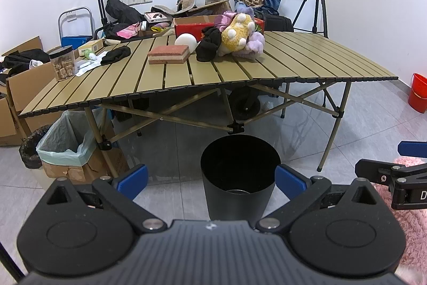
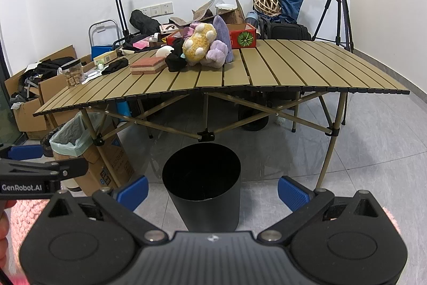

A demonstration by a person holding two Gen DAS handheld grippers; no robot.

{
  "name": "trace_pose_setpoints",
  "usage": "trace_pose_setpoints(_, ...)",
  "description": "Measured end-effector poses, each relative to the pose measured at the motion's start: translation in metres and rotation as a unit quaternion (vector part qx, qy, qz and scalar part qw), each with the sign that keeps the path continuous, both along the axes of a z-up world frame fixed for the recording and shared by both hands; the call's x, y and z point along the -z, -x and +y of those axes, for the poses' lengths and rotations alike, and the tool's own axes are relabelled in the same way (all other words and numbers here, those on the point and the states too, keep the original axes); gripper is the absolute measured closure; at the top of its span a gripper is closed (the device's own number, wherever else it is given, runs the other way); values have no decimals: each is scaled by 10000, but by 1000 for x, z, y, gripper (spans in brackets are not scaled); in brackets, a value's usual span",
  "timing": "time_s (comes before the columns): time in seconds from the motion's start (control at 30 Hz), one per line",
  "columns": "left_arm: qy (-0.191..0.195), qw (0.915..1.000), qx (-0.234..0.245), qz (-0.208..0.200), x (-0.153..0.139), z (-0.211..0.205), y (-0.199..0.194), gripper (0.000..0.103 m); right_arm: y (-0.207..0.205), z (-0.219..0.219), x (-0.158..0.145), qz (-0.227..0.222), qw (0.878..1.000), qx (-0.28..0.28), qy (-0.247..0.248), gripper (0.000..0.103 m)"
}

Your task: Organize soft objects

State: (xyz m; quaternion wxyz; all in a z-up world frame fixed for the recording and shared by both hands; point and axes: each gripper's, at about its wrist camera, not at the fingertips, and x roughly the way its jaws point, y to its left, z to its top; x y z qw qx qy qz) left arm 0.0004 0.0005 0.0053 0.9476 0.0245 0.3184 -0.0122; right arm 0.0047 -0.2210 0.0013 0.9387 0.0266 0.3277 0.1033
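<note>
Both wrist cameras, side by side, face the slatted table [image 1: 240, 68] and black bin [image 2: 201, 178].

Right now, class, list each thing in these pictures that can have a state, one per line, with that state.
Left claw: open, holding nothing.
Right claw: open, holding nothing.
Black bin: upright on the floor, no lid.
Jar: upright, lid on.
Yellow plush toy: lying in the pile on the table.
Black socks: heaped against the toy.
</note>
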Motion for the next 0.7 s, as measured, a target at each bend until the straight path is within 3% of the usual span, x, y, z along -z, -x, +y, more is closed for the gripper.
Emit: trace_pose_setpoints(0.7,-33,9999,-58,-128,-6,5,-11,0,-7,10,-8,-122,9999,-80,-3,0)
